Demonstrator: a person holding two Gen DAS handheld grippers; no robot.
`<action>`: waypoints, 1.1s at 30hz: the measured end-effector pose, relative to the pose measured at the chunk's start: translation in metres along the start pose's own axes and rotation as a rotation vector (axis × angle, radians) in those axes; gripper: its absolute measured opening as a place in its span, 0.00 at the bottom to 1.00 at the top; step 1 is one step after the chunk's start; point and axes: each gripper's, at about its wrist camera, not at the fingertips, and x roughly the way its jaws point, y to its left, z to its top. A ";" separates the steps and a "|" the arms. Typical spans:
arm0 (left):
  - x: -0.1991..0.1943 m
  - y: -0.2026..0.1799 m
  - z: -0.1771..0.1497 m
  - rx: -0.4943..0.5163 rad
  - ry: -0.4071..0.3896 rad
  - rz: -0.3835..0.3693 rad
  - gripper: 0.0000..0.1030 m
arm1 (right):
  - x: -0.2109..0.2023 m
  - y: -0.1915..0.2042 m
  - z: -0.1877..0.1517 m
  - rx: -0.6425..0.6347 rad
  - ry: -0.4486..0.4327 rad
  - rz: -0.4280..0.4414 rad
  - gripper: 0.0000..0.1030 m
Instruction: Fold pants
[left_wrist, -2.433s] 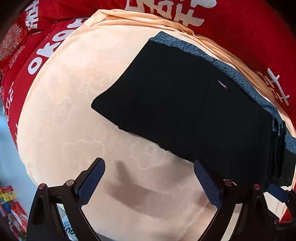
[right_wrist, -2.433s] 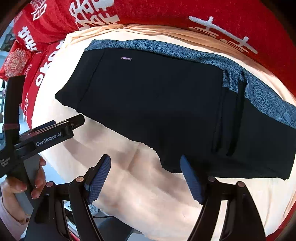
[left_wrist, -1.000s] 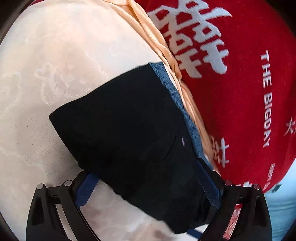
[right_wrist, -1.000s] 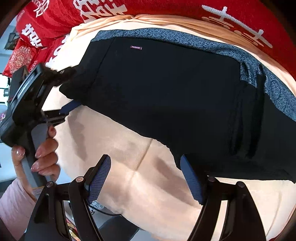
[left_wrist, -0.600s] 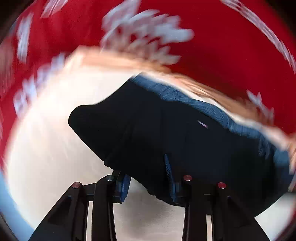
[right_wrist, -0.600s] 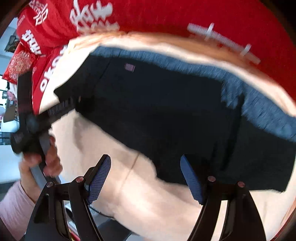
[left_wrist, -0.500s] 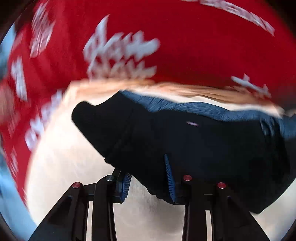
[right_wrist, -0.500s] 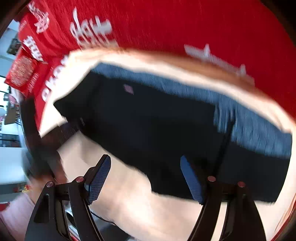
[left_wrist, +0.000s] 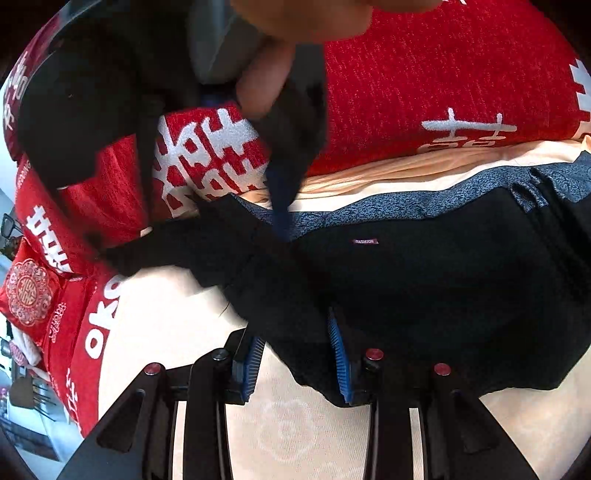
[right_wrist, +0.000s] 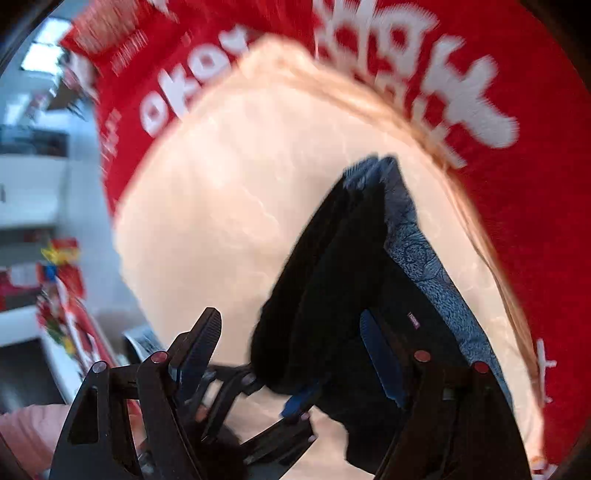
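The black pants are laid across a peach sheet that covers a bed, with a red blanket printed in white characters bunched along the far side. A patterned blue-grey band runs along the far edge of the pants, and a small label is sewn just below it. In the left wrist view, the left gripper is seen at the near edge of the pants, its jaws drawn narrow with a fold of black cloth pinched between the blue pads. At the far left of that view, the right gripper is reached down from above, a blue-padded finger being pressed on the patterned band at the far left corner of the pants; part of a hand is seen on it at the top. In the right wrist view, which is blurred by motion, the right gripper is seen with its jaws spread wide, the end of the pants rising between them, touching the right pad and apart from the left pad. The left gripper is seen below, its blue pads closed on the near edge of the cloth.
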 end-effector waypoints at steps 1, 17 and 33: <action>-0.003 -0.002 0.001 0.005 -0.010 0.003 0.34 | 0.007 -0.005 0.000 0.018 0.021 -0.009 0.51; -0.146 -0.112 0.082 0.169 -0.226 -0.259 0.34 | -0.118 -0.138 -0.213 0.383 -0.515 0.369 0.17; -0.130 -0.336 0.068 0.473 -0.102 -0.358 0.34 | -0.030 -0.300 -0.451 0.798 -0.693 0.461 0.18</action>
